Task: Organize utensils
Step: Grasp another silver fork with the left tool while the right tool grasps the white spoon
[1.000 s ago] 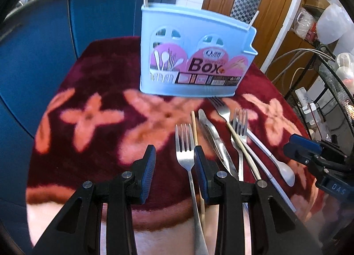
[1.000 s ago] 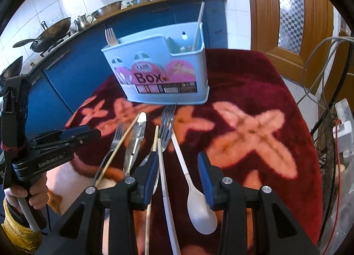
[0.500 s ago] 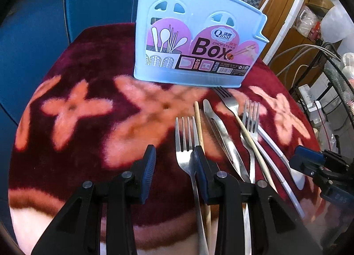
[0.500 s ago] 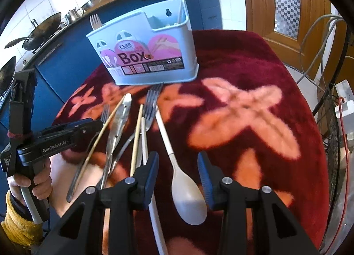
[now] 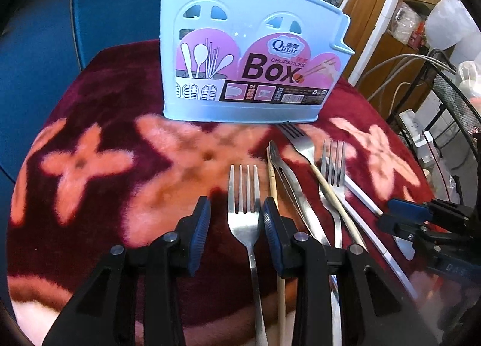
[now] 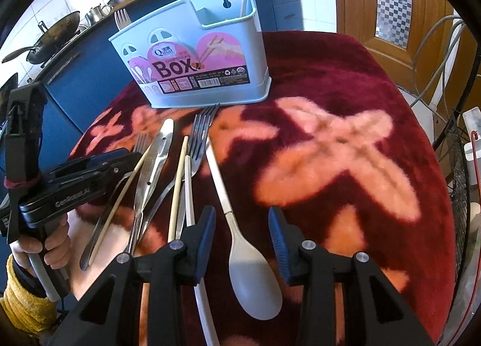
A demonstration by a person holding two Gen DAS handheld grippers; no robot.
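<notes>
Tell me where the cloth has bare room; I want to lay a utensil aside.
Free: the floral cloth right of the white spoon, and the patch left of the nearest fork, before the blue utensil box. Crowded: forks, chopsticks and tongs between box and grippers.

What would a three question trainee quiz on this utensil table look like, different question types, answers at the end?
1. True or false: the fork between the left gripper's jaws is already clamped.
2. Multiple choice: which utensil lies between the jaws of the right gripper? A) the white spoon B) a chopstick C) the tongs
3. Fill in: one fork already stands in the blue ____.

Key
1. False: the jaws are open, and the tines lie between the pads on the red floral cloth.
2. A: its bowl faces the camera and its handle points toward the holder.
3. Utensil box: the fork's tines show above its left end.
</notes>
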